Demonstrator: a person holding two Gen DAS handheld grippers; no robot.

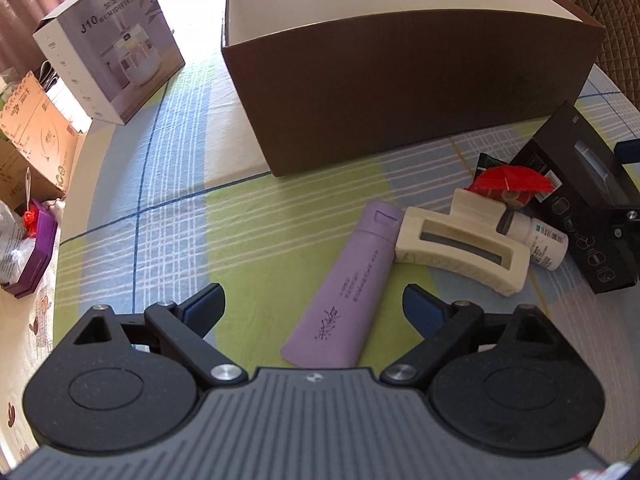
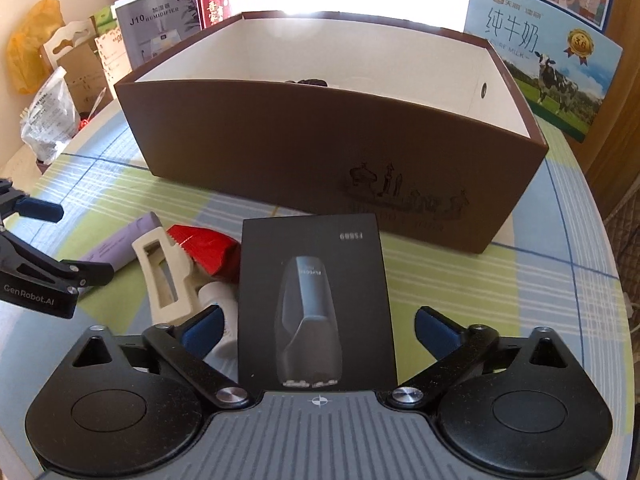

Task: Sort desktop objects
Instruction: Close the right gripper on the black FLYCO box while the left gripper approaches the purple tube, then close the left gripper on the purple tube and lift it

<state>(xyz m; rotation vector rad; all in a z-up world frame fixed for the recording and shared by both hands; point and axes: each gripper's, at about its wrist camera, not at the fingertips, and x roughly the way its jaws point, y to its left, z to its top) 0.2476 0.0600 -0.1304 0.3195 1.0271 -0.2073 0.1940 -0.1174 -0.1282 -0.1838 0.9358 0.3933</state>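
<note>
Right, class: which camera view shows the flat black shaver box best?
The right wrist view: the flat black shaver box lies face-up, full front visible, between the open right claw. The left wrist view shows it foreshortened at the right edge.

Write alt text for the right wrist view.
The open right gripper frames a black product box lying flat on a checked tablecloth. Behind it stands a large open brown box; to the left lie a cream clip, a red packet, a white bottle and a purple tube.
</note>
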